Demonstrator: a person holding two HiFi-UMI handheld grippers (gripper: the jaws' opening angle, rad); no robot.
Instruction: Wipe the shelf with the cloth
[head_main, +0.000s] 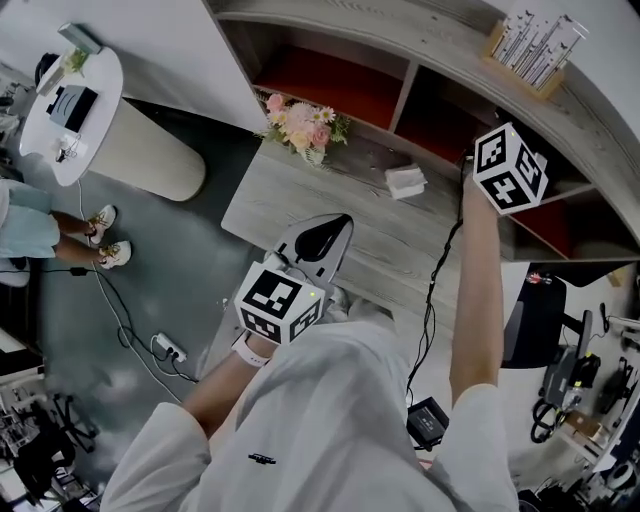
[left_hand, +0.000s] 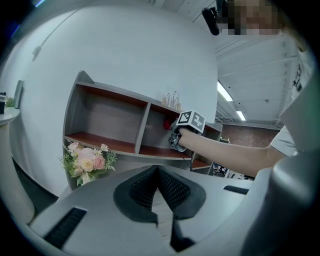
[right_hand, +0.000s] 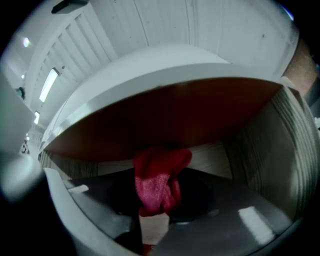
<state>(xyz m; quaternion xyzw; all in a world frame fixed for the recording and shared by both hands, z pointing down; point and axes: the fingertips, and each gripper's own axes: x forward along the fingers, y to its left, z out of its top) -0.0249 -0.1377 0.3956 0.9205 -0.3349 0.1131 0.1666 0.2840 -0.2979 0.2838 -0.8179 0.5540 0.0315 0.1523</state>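
The red cloth (right_hand: 157, 185) is bunched up and fuzzy. A white bit under it may be a tag. The right tool (right_hand: 155, 222) pinches the cloth tight inside a dark part of the shelf (right_hand: 280, 150). The left tool (left_hand: 159, 186) is closed on nothing, above the bench (head_main: 330, 200). Pink flowers (head_main: 303, 125) and a small white box (head_main: 405, 181) sit on the bench.

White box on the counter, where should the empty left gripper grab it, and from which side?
Probably pinch the white box across its narrower width, coming down from above: it lies flat on the counter, blocky, with bare space around it, and the shelf stands just behind. The left gripper is shut and empty, so open it first.
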